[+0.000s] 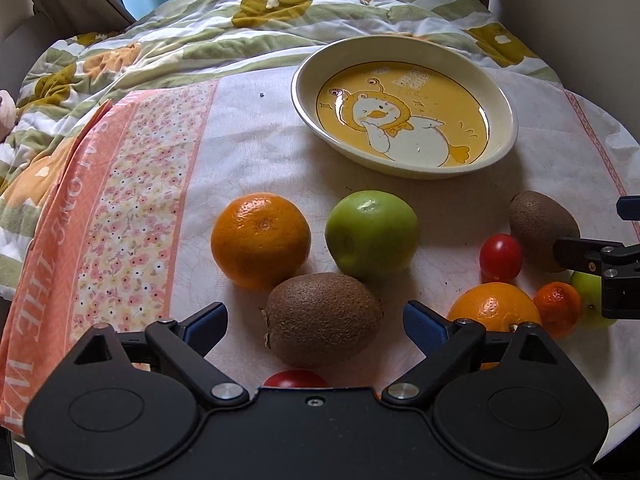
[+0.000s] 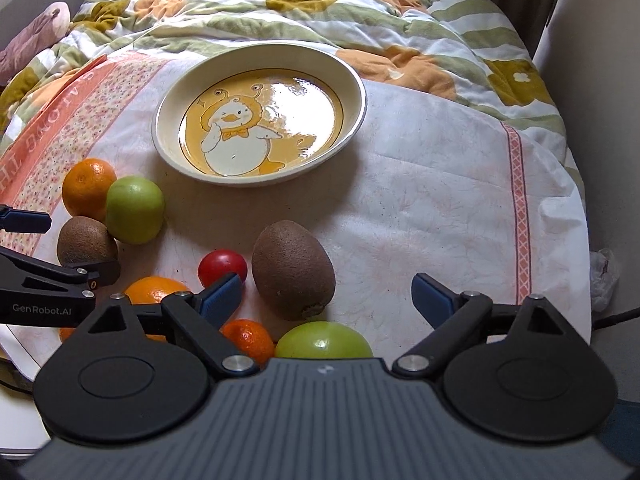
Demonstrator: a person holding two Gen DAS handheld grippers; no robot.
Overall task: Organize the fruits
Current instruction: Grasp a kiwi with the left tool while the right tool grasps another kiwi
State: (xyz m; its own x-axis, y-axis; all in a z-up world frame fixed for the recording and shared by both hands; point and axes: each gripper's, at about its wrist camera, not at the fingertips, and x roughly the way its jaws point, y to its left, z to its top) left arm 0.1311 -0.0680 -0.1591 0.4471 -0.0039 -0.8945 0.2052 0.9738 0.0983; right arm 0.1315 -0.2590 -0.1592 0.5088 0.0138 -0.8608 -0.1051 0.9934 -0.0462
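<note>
The quilt [image 1: 200, 40] covers the bed behind the pale cloth [image 2: 440, 200], and on that cloth the duck plate [image 2: 260, 120] sits bare, every fruit still short of it. Just this side of the plate lie an orange [image 1: 260, 240] and a green apple [image 1: 372, 236], touching a kiwi [image 1: 323, 318] nearer the camera. The left gripper [image 1: 316, 320] is spread wide with that kiwi between its blue fingers, not yet pinched. The right gripper [image 2: 326, 292] is likewise spread, a second kiwi [image 2: 294, 268] just ahead of it, below the plate, beside a red tomato [image 2: 222, 266]. Judging by this, close gently across the kiwi's narrow middle, lift clear of its neighbours, then set it inside the plate's rim.
</note>
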